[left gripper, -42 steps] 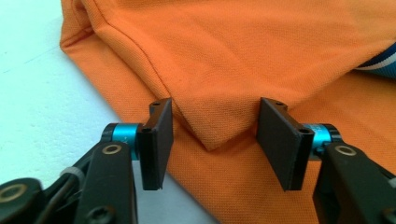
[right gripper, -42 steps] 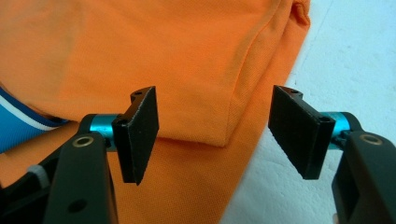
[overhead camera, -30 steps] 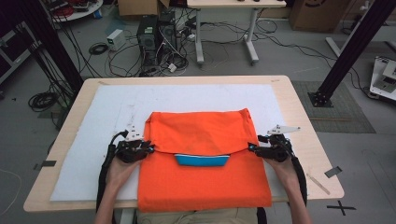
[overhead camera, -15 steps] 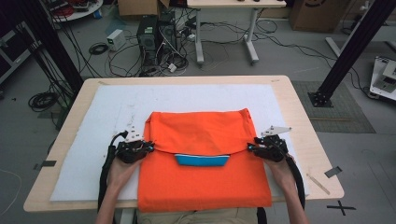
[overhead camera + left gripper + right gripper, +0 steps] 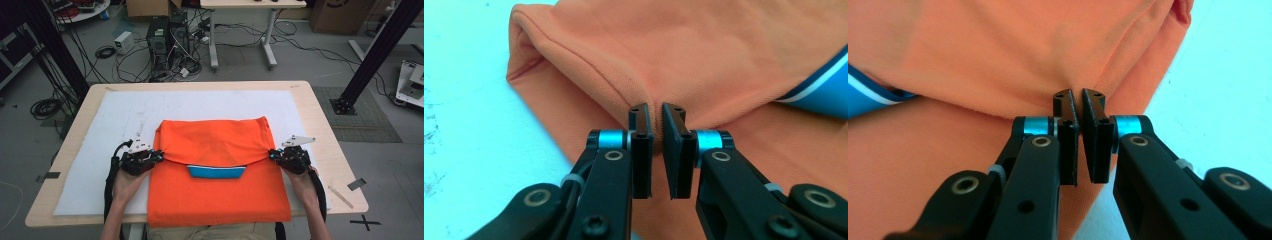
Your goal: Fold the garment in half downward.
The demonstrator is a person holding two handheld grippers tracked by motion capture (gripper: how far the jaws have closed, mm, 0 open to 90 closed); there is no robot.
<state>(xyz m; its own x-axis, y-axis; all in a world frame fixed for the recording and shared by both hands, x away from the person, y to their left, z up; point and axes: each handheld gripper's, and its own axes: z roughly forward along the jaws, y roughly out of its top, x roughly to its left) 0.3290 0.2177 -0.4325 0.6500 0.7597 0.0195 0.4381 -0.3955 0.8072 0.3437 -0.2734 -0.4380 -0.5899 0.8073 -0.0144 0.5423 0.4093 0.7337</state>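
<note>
Two tools (image 5: 159, 156) (image 5: 271, 155) pinching soft orange fabric (image 5: 215, 145)

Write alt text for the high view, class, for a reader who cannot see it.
An orange shirt, its top half folded down over a blue collar, lies on a white mat on a wooden table. The left tongs and right tongs each pinch a side edge of the fold.

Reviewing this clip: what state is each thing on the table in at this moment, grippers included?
Orange shirt: lying flat, top part folded down over the lower part.
Blue collar: peeking out under the folded edge.
Left gripper: shut on the shirt's left fold edge.
Right gripper: jaws just closing, now pinching the shirt's right fold edge.
White mat: spread flat under the shirt.
</note>
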